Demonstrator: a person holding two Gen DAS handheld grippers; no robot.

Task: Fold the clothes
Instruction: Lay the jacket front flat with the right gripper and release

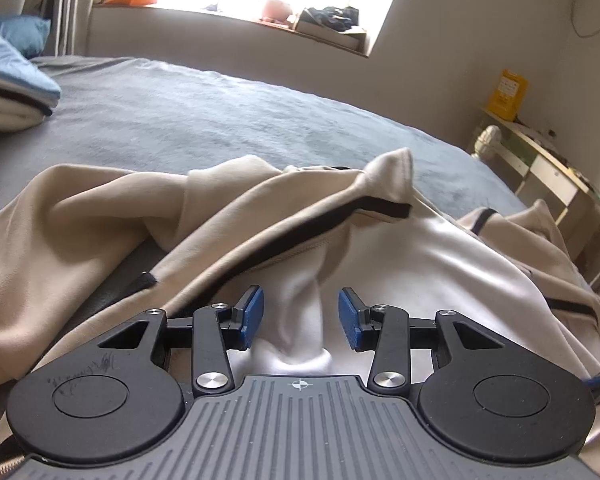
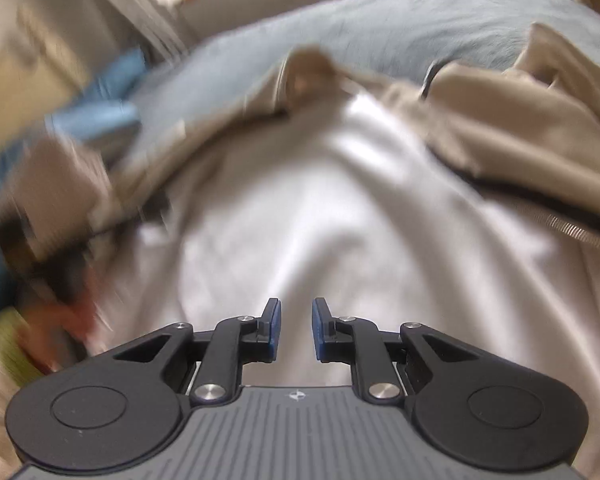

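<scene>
two views, taken in turn. left wrist view: the beige jacket (image 1: 236, 216) lies rumpled and opened out on the grey bed (image 1: 220, 120), its pale lining (image 1: 420, 264) turned upward and the black zipper edge (image 1: 300, 236) running across it. the left gripper (image 1: 300, 318) sits low over the lining with its blue pads (image 1: 252, 316) spread; a raised ridge of lining stands in the gap between them, but nothing is clamped. folded clothes (image 1: 16, 80) sit stacked at the far left of the bed. if these fingers close here, my guess is they catch only the thin lining, so a lift would peel it away from the outer shell instead of carrying the whole panel, and the fold would come out baggy.

right wrist view: heavy blur, so this tool seems to be moving fast. the right gripper (image 2: 296, 330) hovers over the same white lining (image 2: 300, 200), pads slightly apart, holding nothing. beige shell (image 2: 520, 128) is bunched to the right with metal zipper teeth (image 2: 576, 232) showing. a quick, blurred approach risks snagging those teeth or grabbing a crease off the seam, which would drag the garment crooked.
</scene>
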